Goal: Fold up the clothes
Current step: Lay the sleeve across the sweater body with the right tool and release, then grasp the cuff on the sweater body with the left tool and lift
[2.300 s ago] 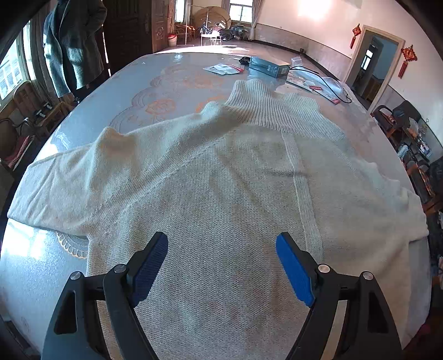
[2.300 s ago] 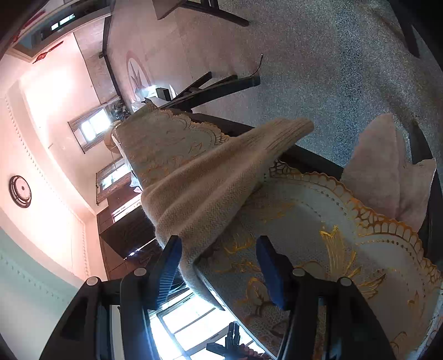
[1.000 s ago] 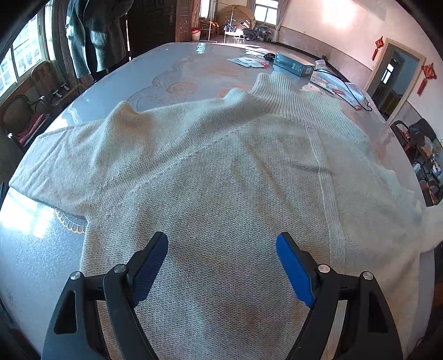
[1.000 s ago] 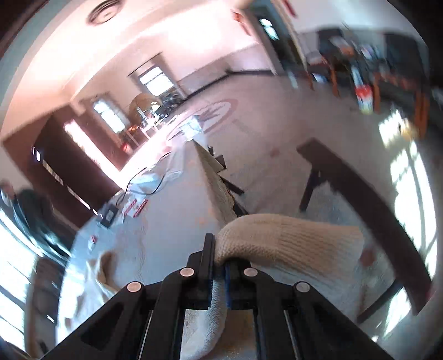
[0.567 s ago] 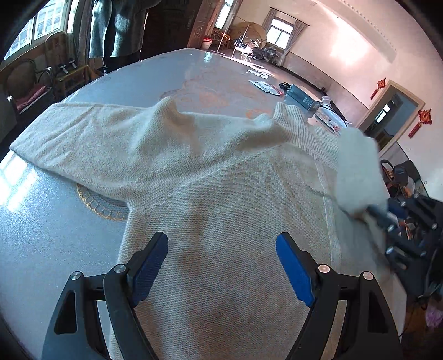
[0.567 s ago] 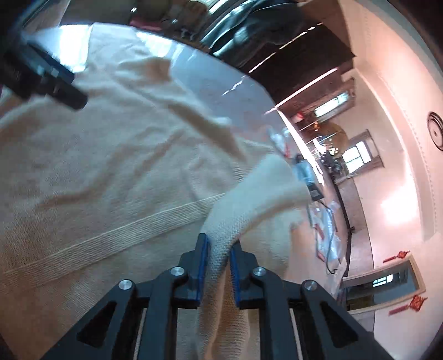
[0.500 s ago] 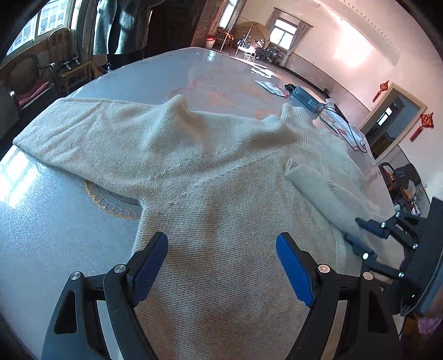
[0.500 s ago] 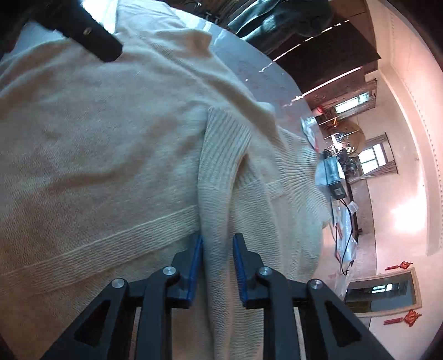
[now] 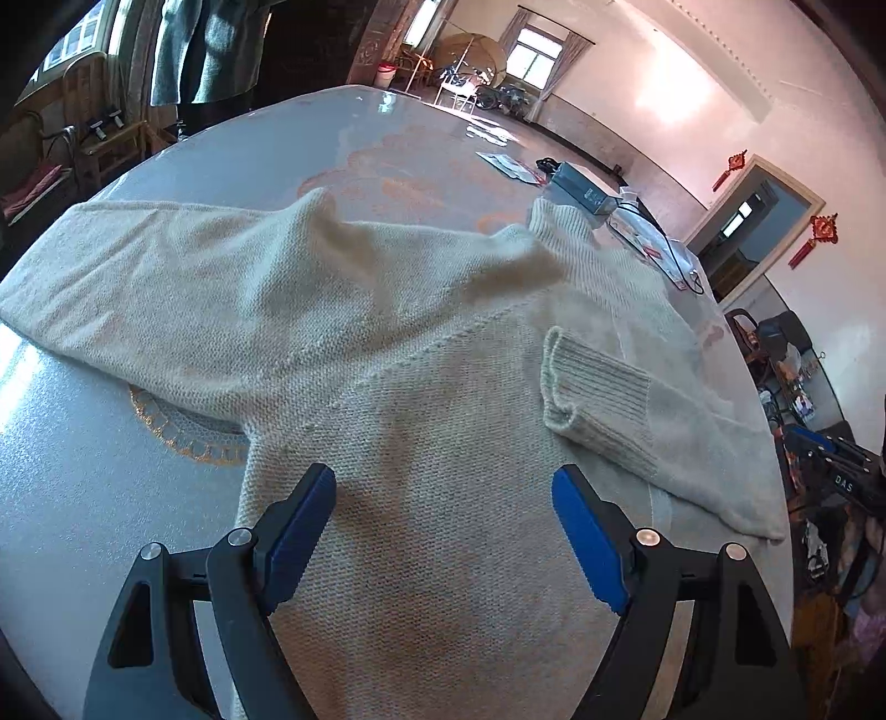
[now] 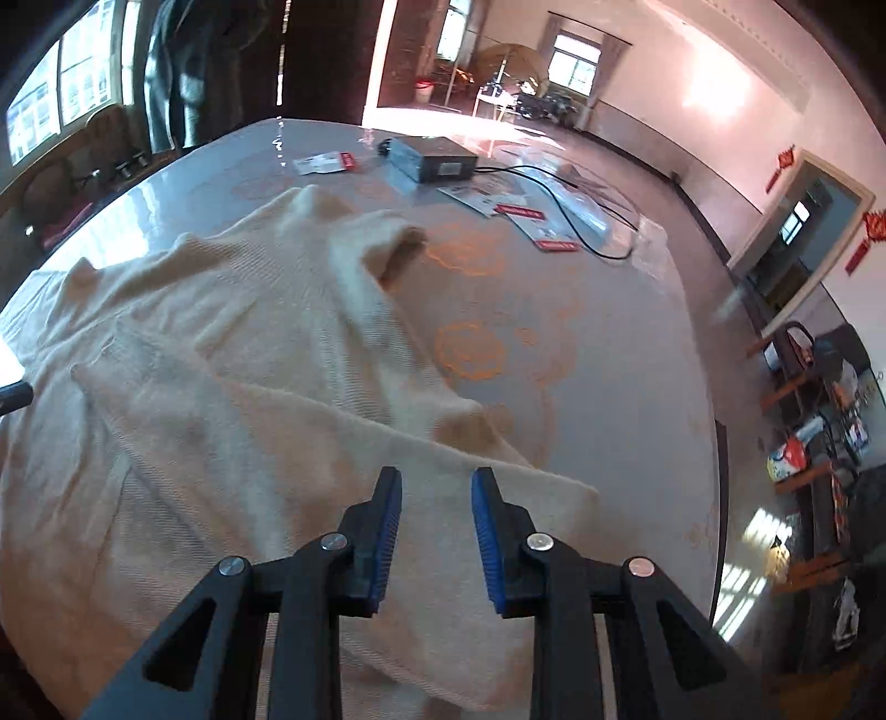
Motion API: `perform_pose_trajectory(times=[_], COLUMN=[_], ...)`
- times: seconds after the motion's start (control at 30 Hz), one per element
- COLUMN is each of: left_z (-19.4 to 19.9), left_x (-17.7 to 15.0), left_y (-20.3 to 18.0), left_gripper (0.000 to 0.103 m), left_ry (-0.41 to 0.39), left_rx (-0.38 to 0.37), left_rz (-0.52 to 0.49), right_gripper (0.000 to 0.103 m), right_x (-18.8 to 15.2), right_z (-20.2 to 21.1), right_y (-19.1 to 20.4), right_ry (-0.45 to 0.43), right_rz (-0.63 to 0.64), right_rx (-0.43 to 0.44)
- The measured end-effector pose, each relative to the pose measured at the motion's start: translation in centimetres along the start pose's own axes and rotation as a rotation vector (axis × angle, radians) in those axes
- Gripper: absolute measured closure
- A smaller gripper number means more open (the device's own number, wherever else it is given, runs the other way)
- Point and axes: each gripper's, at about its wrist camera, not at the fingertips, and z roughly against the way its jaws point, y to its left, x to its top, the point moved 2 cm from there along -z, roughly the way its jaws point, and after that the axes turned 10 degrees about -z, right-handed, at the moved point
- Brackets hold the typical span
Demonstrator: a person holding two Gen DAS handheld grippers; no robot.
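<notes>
A cream knit sweater (image 9: pixel 387 399) lies flat on the round table (image 9: pixel 66 498). Its right sleeve (image 9: pixel 637 421) is folded across the chest, ribbed cuff toward the middle. Its left sleeve (image 9: pixel 138 266) lies stretched out to the left. My left gripper (image 9: pixel 443 531) is open and empty above the lower body of the sweater. My right gripper (image 10: pixel 434 526) is open and empty, just above the folded sleeve (image 10: pixel 332 443) at the sweater's right side. The right gripper's tip shows at the right edge of the left wrist view (image 9: pixel 830 465). The collar (image 10: pixel 387 243) points to the far side.
A dark box (image 10: pixel 432 158), a black cable (image 10: pixel 570 216) and paper cards (image 10: pixel 324 162) lie on the far part of the table. A person in a dark coat (image 9: pixel 210 50) stands beyond the table's far left. Chairs (image 9: pixel 105 144) and shelves (image 10: pixel 819 421) ring the table.
My right gripper carried the right sleeve over the sweater, laid it across the chest, opened and drew back to the right. My left gripper stayed open.
</notes>
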Motion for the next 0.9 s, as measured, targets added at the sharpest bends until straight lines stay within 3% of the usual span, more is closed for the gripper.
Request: perform_pose_trajectory(times=[0.1,0.27,0.5,0.6,0.7,0.83,0.9], left_z=[-0.4,-1.4,-6.2,-6.2,-6.4,-7.7,-7.8], left_x=[1.4,4.0,5.1,5.2,5.1,4.7,4.9], left_y=[-1.1,-2.9,-2.7,-4.2,-6.4,-6.8,-6.7], left_gripper=[0.021,0.021,0.021,0.021,0.022,0.023,0.033], left_ry=[-0.019,-0.084,0.047,0.046,0.042,0.079,0.079], left_rx=[-0.019,-0.030,-0.088,-0.120,-0.105,-0.132,-0.136], left_rz=[0.002,0.012,0.077,0.031,-0.067,-0.042,-0.036], right_gripper=[0.077,0.077,0.077,0.077,0.077,0.077,0.077], right_x=[0.0,-1.9,-3.9,-4.4,-4.8,-5.0,-5.1], right_z=[-0.8,-0.3,-1.5,-1.7,-1.7,-1.7,-1.6], right_y=[-4.9,-5.6,-3.8,-3.5,-3.5,-3.4,-3.6], right_ry=[0.070,0.083,0.111,0.110,0.110,0.114,0.110], right_rz=[-0.138,-0.193,-0.217,-0.213,-0.207,-0.195,-0.190], right_rx=[0.035,0.096,0.201,0.208,0.210,0.222,0.223])
